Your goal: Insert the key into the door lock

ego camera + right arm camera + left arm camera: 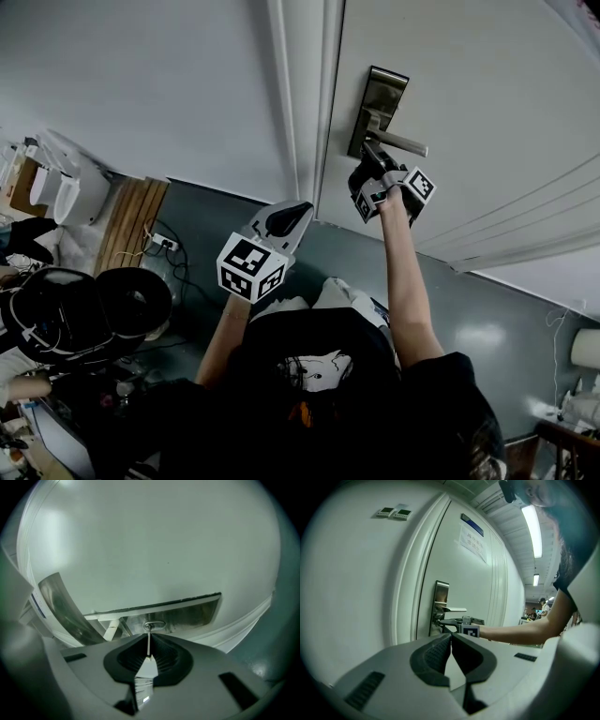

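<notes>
Key (149,647) is being pinched edge-on between the closed jaws of the right gripper (149,638). Its tip is being put at the keyhole (153,625) in the shiny lock plate (192,611). It may be a little way in, but that is hard to see. It is likely small, light, hard and slippery, so it is best gripped by its wide flat end. The left gripper (451,641) is being held away from the door (469,94), jaws closed on nothing.
</notes>
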